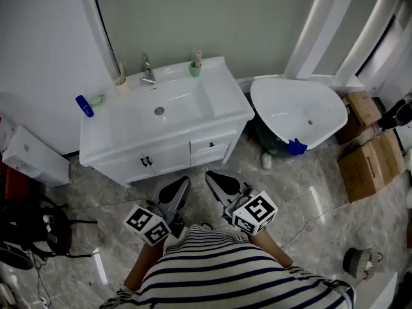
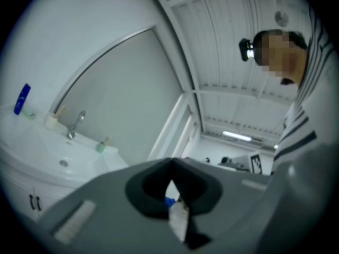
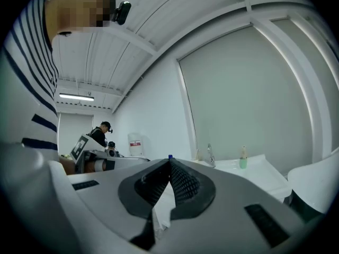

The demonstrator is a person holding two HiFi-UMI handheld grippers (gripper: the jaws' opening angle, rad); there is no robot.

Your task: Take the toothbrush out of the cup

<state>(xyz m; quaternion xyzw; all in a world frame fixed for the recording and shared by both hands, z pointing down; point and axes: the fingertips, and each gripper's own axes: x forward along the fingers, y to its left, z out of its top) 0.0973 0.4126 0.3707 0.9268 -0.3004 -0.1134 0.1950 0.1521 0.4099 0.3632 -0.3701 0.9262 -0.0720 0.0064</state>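
A toothbrush (image 1: 198, 58) stands upright in a green cup (image 1: 195, 69) at the back right corner of the vanity top (image 1: 132, 129). A second toothbrush (image 1: 121, 67) stands in a beige cup (image 1: 121, 85) at the back edge, just left of the tap (image 1: 148, 69). Both cups are well apart from the grippers, which hang in front of the cabinet doors, below the front edge. The left gripper (image 1: 182, 184) and the right gripper (image 1: 212, 177) point toward the vanity, each with its jaws pressed together and nothing between them.

The head view alone shows both grippers at once, a blue bottle (image 1: 84, 105) near the left edge of the top, a white tub (image 1: 325, 105) to the right of the vanity and cardboard boxes (image 1: 370, 166) beyond it. The left gripper view (image 2: 171, 163) takes in both cups, green (image 2: 100, 146) and beige (image 2: 51, 121), the tap and the bottle. The right gripper view (image 3: 169, 160) shows the green cup (image 3: 243, 162) right of the tap, and two people (image 3: 100, 134) far off across the room.
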